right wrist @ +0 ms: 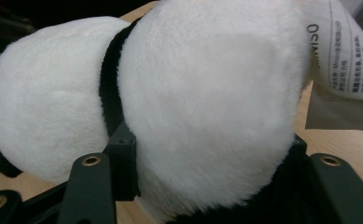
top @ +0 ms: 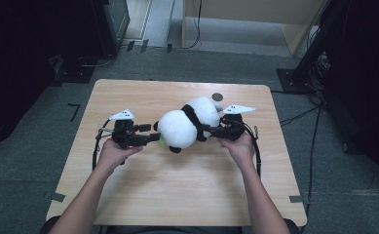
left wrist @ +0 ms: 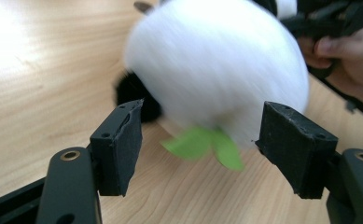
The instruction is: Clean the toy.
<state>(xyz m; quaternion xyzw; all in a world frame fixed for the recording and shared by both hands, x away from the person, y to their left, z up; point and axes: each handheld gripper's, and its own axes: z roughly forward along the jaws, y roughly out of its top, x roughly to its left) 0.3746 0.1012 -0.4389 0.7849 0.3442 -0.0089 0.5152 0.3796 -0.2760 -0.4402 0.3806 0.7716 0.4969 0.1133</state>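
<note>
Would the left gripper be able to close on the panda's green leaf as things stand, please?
Probably yes: the left gripper stands open, the green leaf hangs between its jaws with nothing in front, under the plush panda that the right gripper clamps.

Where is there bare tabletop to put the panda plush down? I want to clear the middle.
The near half of the table, between the two forearms, is bare, and so is the far-left corner. It is crowded mid-table, where the panda plush sits between the left hand-held gripper and the right hand-held gripper.
</note>
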